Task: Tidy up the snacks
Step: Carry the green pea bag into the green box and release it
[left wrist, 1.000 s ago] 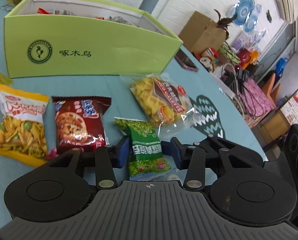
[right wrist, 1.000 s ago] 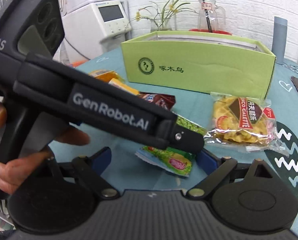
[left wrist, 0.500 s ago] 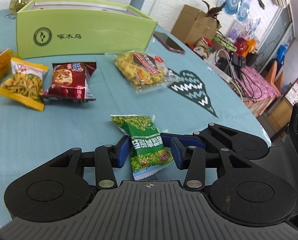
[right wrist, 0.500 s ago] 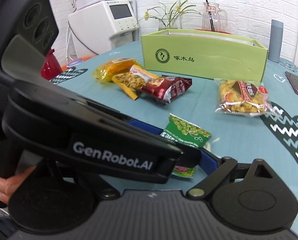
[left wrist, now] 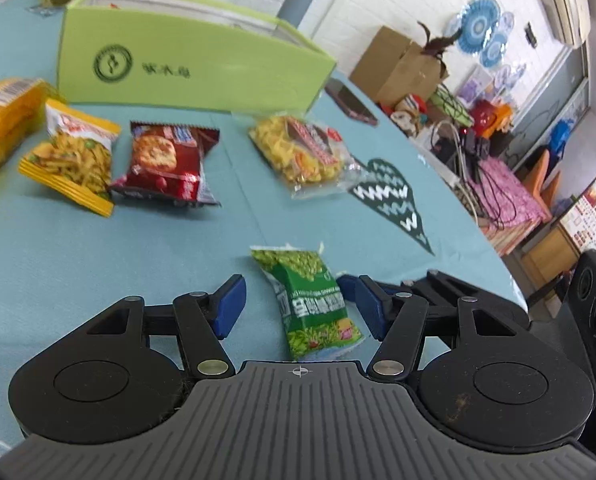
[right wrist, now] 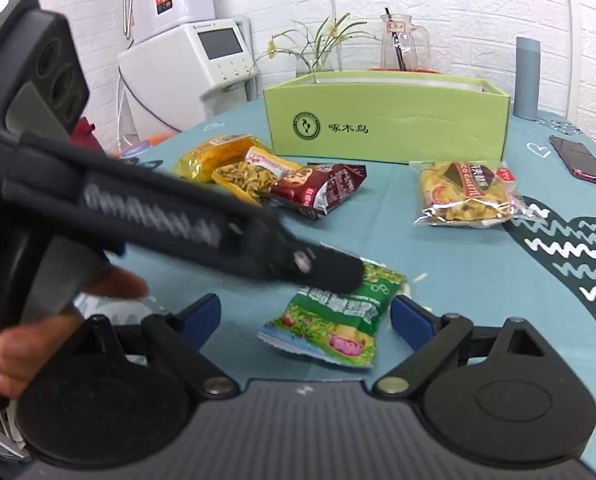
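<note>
A green pea packet [left wrist: 309, 304] lies flat on the teal tablecloth [left wrist: 98, 256]. My left gripper [left wrist: 298, 308] straddles it; its jaws are opening and the blue pads stand clear of the packet's sides. In the right wrist view the same packet [right wrist: 333, 320] lies between the pads of my right gripper [right wrist: 305, 320], whose jaws are wide and closing slightly without touching it. The left gripper's black body [right wrist: 178, 224] crosses that view, its tip over the packet's top edge. The lime-green box [left wrist: 202, 68] stands open-topped at the back.
In front of the box lie a red biscuit packet [left wrist: 162, 164], a yellow stick-snack bag [left wrist: 74, 156], an orange bag [left wrist: 2, 120] and a clear chip packet [left wrist: 301, 152]. A phone [right wrist: 581, 156] and a grey bottle [right wrist: 526, 78] sit right of the box. A hand [right wrist: 38, 340] grips the left tool.
My left gripper drew the green packet back from the row of snacks, then spread its jaws and let it go onto the cloth. The right gripper backed away too.
</note>
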Demonstrator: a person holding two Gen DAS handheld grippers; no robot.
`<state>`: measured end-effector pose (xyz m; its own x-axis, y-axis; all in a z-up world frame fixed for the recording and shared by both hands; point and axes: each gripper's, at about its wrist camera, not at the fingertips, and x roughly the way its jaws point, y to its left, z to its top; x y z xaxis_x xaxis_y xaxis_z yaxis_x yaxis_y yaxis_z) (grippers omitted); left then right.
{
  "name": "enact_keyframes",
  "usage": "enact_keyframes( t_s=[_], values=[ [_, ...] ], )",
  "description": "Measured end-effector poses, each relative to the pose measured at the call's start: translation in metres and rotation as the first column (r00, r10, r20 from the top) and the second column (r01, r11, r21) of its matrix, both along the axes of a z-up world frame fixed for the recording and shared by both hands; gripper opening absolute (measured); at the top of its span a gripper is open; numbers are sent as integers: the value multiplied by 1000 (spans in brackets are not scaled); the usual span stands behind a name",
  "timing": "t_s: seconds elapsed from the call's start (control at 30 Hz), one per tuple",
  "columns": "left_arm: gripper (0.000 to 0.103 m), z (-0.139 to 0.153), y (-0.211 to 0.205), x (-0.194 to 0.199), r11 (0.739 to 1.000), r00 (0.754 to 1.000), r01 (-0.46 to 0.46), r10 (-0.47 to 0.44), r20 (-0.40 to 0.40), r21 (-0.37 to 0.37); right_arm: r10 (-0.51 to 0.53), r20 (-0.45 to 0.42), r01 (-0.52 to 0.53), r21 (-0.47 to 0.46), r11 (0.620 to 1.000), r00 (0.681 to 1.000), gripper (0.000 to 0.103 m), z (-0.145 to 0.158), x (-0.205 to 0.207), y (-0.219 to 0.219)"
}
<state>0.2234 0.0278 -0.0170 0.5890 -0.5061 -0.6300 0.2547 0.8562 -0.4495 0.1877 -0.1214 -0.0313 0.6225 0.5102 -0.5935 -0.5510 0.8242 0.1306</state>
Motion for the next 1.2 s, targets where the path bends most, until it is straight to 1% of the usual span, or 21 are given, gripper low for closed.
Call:
enact_keyframes(
  t_s=[0.03, 0.07, 0.1, 0.17, 0.2, 0.27, 0.37, 0.5, 0.6, 0.67, 0.7, 0.8, 0.87, 0.97, 1.0, 1.03, 1.07, 1.1, 1.13, 1.17, 1.2],
  values=[
    [42, 0, -3, -1, 1000, 1000, 6, -6, 14, 10, -8, 17, 8, -21, 1000, 1000, 87, -1, 0, 1],
    [37, 0, -6, -1, 1000, 1000, 17, -18, 22, 25, -16, 34, 18, -46, 999, 999, 77, -1, -1, 2],
    [15, -1, -9, 0, 999, 999, 32, -33, 19, 32, -20, 40, 22, -55, 998, 999, 72, 0, -1, 2],
    [9, -2, -13, -1, 999, 999, 42, -42, 18, 34, -29, 25, 30, -49, 998, 999, 64, 4, -1, 0],
    [2, 2, -14, -2, 999, 999, 40, -41, 25, 33, -30, 23, 31, -42, 999, 999, 62, 7, -1, -1],
    [0, 13, -13, 1, 999, 998, 38, -39, 46, 25, -35, 31, 35, -12, 999, 999, 61, 17, 3, -5],
    [0, 42, -6, 14, 999, 995, 34, -33, 97, -16, -36, 101, 34, 17, 999, 994, 63, 41, 17, -8],
    [0, 86, -2, 56, 1000, 982, 20, -17, 189, -13, -20, 203, 13, 37, 999, 979, 64, 77, 62, -6],
    [1, 113, -3, 102, 1000, 967, 1, -7, 255, 22, -12, 276, 11, 5, 1000, 961, 64, 97, 111, 1],
    [2, 122, -4, 137, 999, 965, -15, 5, 263, 35, -9, 280, 12, -9, 1000, 960, 64, 104, 150, 4],
    [3, 123, -5, 155, 999, 965, -27, 15, 261, 43, -7, 263, 9, -7, 1000, 965, 64, 106, 170, 6],
    [3, 116, 1, 207, 997, 973, -53, 38, 227, 61, 15, 203, -8, -33, 999, 979, 64, 99, 224, 15],
    [3, 103, 9, 239, 996, 982, -67, 55, 180, 59, 30, 157, -22, -51, 998, 987, 64, 89, 253, 25],
    [5, 73, 22, 269, 995, 990, -88, 82, 112, 49, 57, 84, -50, -79, 996, 995, 65, 67, 283, 38],
    [11, 63, 25, 276, 994, 992, -96, 91, 93, 58, 67, 70, -61, -88, 994, 995, 66, 60, 288, 41],
    [19, 56, 29, 278, 993, 990, -105, 99, 97, 56, 78, 71, -70, -108, 992, 994, 70, 55, 290, 45],
    [34, 52, 31, 279, 993, 989, -111, 106, 105, 47, 77, 83, -67, -112, 991, 994, 73, 53, 290, 45],
    [37, 50, 35, 280, 993, 989, -113, 110, 103, 30, 74, 86, -63, -123, 990, 994, 73, 52, 290, 46],
    [37, 49, 37, 280, 994, 989, -113, 111, 97, 12, 70, 88, -58, -129, 990, 994, 74, 53, 290, 46],
    [39, 50, 38, 280, 993, 989, -116, 115, 97, 5, 63, 89, -51, -133, 990, 994, 78, 53, 292, 45],
    [44, 52, 38, 279, 993, 988, -121, 120, 100, 7, 54, 88, -43, -130, 991, 995, 79, 53, 293, 44]
  ],
)
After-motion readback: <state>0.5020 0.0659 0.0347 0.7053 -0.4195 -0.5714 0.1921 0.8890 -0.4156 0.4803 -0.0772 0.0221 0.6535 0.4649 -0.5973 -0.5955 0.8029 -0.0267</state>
